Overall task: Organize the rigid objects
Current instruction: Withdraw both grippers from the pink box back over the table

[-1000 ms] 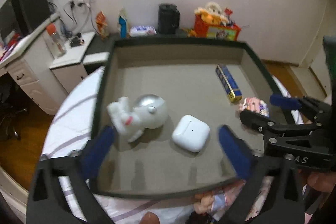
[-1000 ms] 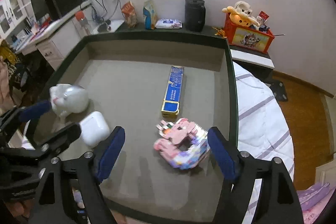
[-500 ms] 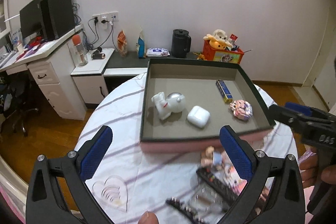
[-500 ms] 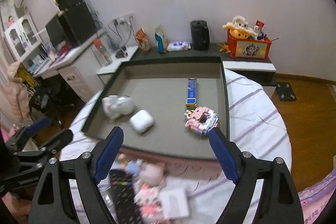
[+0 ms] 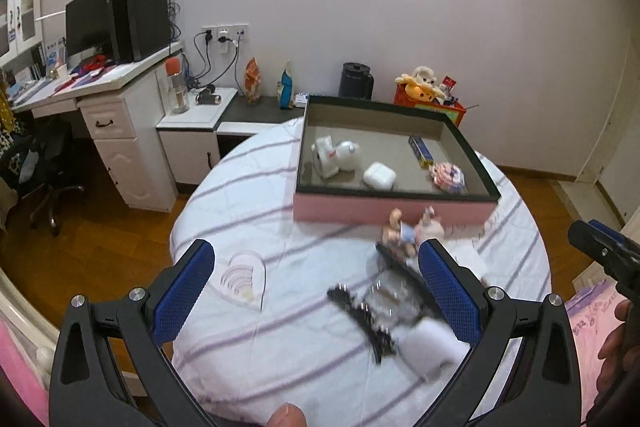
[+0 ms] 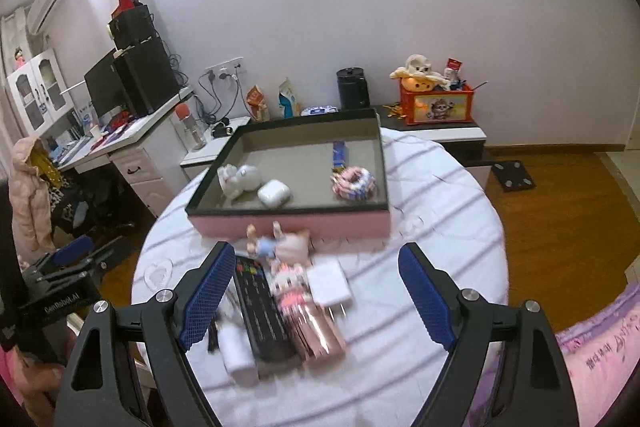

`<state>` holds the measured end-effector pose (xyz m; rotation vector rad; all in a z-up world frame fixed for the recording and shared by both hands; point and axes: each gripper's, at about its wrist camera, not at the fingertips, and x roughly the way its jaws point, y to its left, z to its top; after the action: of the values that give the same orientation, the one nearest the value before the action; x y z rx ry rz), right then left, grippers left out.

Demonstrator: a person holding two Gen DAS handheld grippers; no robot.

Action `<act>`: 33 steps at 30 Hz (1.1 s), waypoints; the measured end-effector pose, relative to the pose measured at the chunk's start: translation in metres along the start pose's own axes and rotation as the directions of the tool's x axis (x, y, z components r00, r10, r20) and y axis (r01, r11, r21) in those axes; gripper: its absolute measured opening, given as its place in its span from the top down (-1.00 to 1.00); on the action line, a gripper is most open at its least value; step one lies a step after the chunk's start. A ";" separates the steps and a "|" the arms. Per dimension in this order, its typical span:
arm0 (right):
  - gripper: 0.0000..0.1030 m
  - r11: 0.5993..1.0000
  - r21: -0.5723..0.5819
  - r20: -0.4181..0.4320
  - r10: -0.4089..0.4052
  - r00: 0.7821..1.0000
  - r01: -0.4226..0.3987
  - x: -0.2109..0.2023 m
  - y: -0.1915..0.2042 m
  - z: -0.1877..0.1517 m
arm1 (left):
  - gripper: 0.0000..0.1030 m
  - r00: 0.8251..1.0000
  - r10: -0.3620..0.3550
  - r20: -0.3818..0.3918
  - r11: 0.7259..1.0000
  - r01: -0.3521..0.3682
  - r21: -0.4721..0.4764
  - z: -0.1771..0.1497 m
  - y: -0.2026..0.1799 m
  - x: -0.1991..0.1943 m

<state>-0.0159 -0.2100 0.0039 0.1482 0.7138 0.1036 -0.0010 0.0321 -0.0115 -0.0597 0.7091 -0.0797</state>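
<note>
Right gripper (image 6: 316,289) gapes above blurred remote (image 6: 262,309) (perhaps a doll (image 6: 280,245) beside).

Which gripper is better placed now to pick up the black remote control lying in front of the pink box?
Right. The right gripper is open with the remote just inside its fingers. The left gripper is also open, but the remote sits beside its right finger, off-centre.

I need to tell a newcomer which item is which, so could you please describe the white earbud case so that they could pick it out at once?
On the round table with the striped cloth stands a shallow pink-sided tray. Inside it, near its front wall, the white earbud case lies just right of the white astronaut figure. It alone is a plain, smooth, rounded white box.
</note>
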 end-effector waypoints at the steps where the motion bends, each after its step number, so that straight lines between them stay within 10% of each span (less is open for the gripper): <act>1: -0.65 1.000 -0.001 -0.009 -0.006 1.000 0.006 -0.002 -0.001 -0.007 | -1.00 1.000 0.004 -0.004 1.000 -0.004 0.003 -0.005 -0.001 -0.002; 33: -0.65 1.000 0.004 -0.100 -0.016 0.995 0.017 0.007 -0.009 -0.039 | -1.00 0.981 0.003 -0.193 1.000 0.001 0.017 -0.061 -0.016 0.043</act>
<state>-0.0358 -0.2137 -0.0312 0.1422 0.8152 0.0939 -0.0090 0.0108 -0.0846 -0.0355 0.9023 -0.0913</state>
